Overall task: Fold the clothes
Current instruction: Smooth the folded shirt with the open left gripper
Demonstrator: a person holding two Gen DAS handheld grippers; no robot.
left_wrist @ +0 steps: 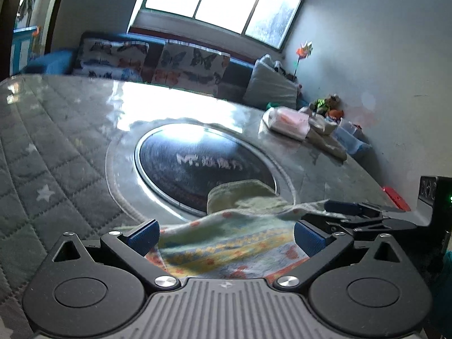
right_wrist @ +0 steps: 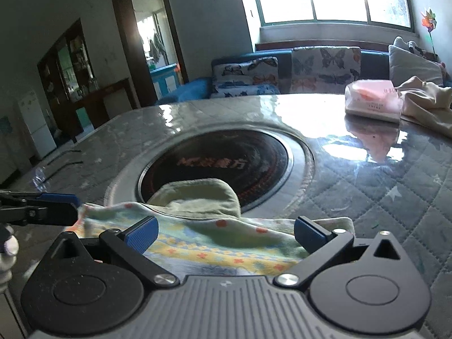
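A small patterned garment with yellow, blue and orange print and a pale green lining lies on the table near its front edge. It also shows in the right wrist view. My left gripper is open, its blue pads on either side of the cloth. My right gripper is open too, straddling the cloth. Each gripper shows in the other's view, the right one and the left one, at the garment's edges.
The table has a quilted grey cover under clear plastic and a round black cooktop in its middle. A pink tissue pack and beige cloth lie at the far right. A sofa with butterfly cushions stands behind.
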